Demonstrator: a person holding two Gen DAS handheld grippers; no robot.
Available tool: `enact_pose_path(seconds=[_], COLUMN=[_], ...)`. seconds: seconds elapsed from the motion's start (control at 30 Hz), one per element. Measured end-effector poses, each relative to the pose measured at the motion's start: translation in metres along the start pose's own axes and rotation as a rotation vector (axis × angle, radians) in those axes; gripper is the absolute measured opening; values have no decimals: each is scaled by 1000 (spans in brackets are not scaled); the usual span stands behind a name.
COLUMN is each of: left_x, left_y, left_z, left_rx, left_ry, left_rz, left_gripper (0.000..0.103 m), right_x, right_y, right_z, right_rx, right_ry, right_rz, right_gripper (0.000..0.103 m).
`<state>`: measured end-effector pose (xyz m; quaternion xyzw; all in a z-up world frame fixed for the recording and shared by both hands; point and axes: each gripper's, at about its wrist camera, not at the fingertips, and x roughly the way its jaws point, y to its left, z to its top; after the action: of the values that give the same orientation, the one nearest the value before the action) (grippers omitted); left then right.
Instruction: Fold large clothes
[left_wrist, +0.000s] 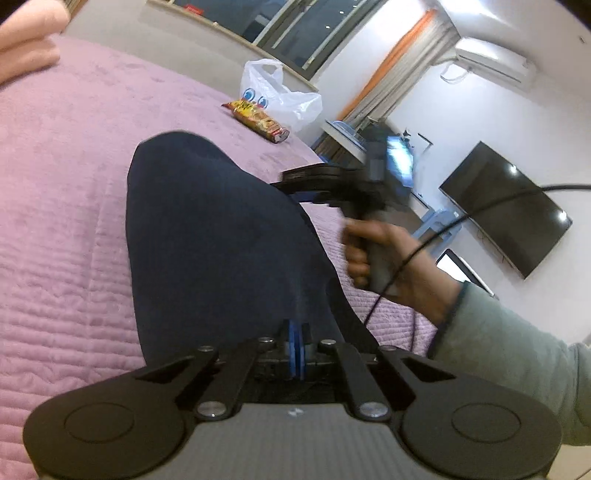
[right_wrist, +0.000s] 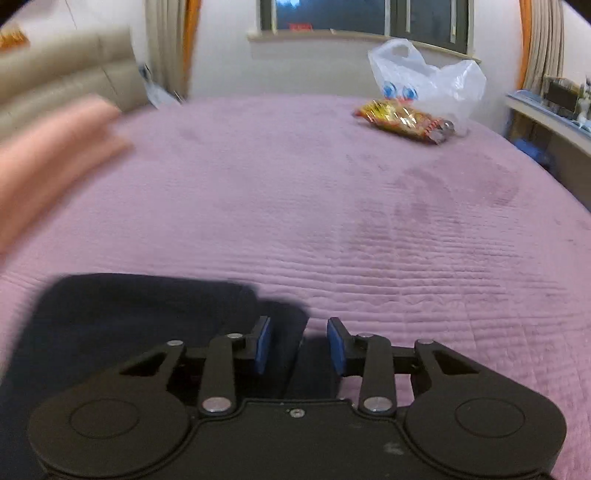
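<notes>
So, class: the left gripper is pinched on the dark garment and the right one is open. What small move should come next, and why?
Probably bring the right gripper onto the dark navy garment and close. Its blue pads stand apart with nothing pinched, while the left gripper is shut on the cloth. A fold likely needs two held points.

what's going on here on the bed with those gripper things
A person is folding a dark navy garment on a purple bedspread, holding a gripper in each hand. The left gripper is shut on the garment's near edge. The right gripper is open with nothing pinched, hovering over the cloth's edge. A snack packet and plastic bag sit beyond.
</notes>
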<state>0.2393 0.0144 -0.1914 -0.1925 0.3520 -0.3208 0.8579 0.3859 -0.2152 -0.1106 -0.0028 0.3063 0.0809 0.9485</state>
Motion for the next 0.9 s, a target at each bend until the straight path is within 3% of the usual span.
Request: enact_pose_path(seconds=[0.07,0.13,0.17,0.23,0.33,0.4,0.53,0.67,0.8,0.87,0.9], left_x=[-4,-3,2,7,6,-4,-17,-19,-34,-50,-59], left_y=[-10,-17,-18,-21,-16,-22,-33,-38,-60,-70,-75], left_z=[5,6,5,2,3,4,0,-3,-7,-9,-9], left_rx=[58,109,131,150,69,90,127,84,167,192,185], left_ry=[-5,15,44,83,96,79,87,139,142,119,101], left_rz=[14,36,65,105,97,109,160,220,328,342,351], left_gripper=[6,7,8,8,7,7,7,8,14,22,26], right_x=[-34,-46,-44,-36,-53,-77,-119,-111,-139,-152,-161], right_y=[20,33,41,47,28,25,39,43,33,29,29], right_z=[-14,-33,-47,-68,-68,-68,-94,-138,-143,-144,-143], right_rx=[-58,-91,-112,-138,6,23,-1,-18,79,116,121], right_ry=[-40,8,46,94,116,99,114,284,273,304,304], right_rz=[76,142,129,60,18,-21,84,20,50,44,44], right_gripper=[43,40,34,32,30,34,36,31,30,43,44])
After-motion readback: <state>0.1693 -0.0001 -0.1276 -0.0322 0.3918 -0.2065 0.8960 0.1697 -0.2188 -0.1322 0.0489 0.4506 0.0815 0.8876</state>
